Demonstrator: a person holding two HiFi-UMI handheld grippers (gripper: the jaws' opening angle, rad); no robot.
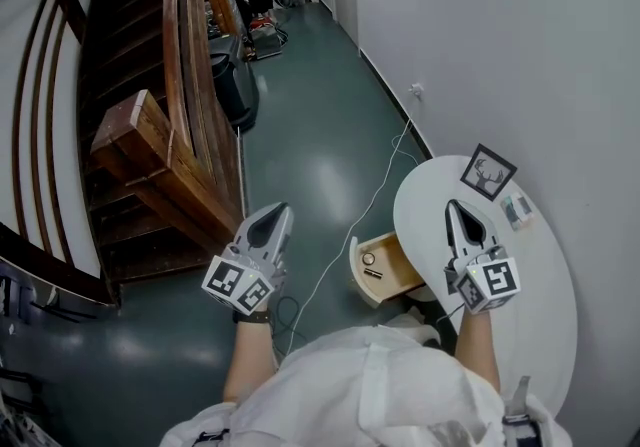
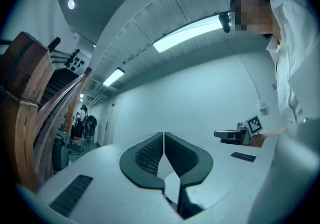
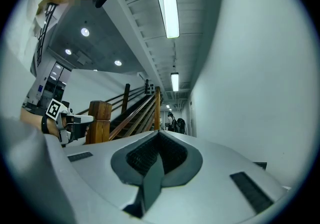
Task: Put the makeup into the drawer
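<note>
The white oval desk (image 1: pixel 545 285) under my right jaws stands against the wall. At its far edge sits a framed antler picture (image 1: pixel 488 173), with a small makeup palette (image 1: pixel 517 209) just beside it on the wall-side edge. The desk's wooden drawer (image 1: pixel 400 260) stands open at the left edge.

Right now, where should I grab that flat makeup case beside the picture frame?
Probably across its two long edges, coming from above: the makeup case lies flat on the table, with the wall close beside it, so a sideways approach looks cramped.

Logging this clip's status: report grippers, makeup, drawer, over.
Left gripper shut, empty; right gripper shut, empty. Drawer open, small items inside. Small case on table. Nothing blocks the drawer.
</note>
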